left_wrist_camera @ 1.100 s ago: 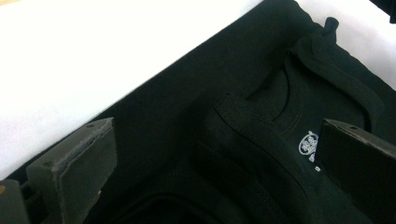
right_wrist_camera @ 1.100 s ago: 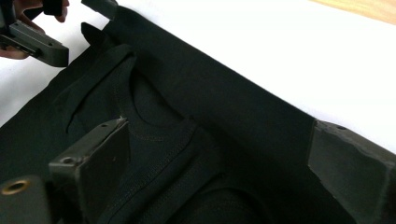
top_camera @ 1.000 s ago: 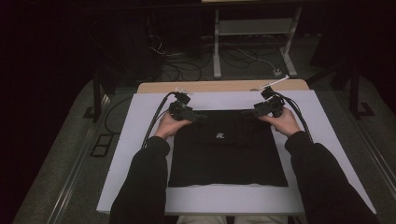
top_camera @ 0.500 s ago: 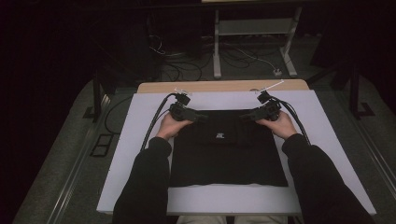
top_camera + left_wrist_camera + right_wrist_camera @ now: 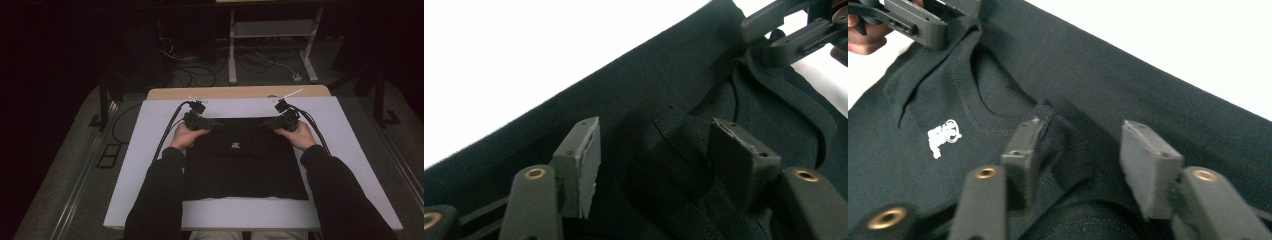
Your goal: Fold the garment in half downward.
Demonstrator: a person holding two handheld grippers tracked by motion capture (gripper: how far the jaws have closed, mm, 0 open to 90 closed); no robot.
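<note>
Toward the far edge of the white worktop [image 5: 150,150], a black garment [image 5: 240,170] lies flat and square, its near hem running parallel to the near edge and its far edge reaching up between the person's two hands. Judging from how it lies, it looks already folded into a tidy rectangle at least once, with a small white logo [image 5: 943,137] facing up near the collar, and a further fold or a lift of the far edge seems to be the step in hand; nothing has been raised off the surface yet. The left gripper [image 5: 215,125] sits at the far left corner of the cloth, and in the left gripper view its jaws have just been closing, with a raised ridge of black fabric between the pads [image 5: 584,165]; they stand apart and do not yet pinch it. The right gripper [image 5: 267,125] sits at the far right corner, its jaws likewise closing in, one pad [image 5: 1025,150] touching a bunched fold while the other stands clear, so no firm grip is made. What is left, as I judge it, is to finish both pinches and carry the far edge toward the near edge. No containers are on the worktop, only the garment.
</note>
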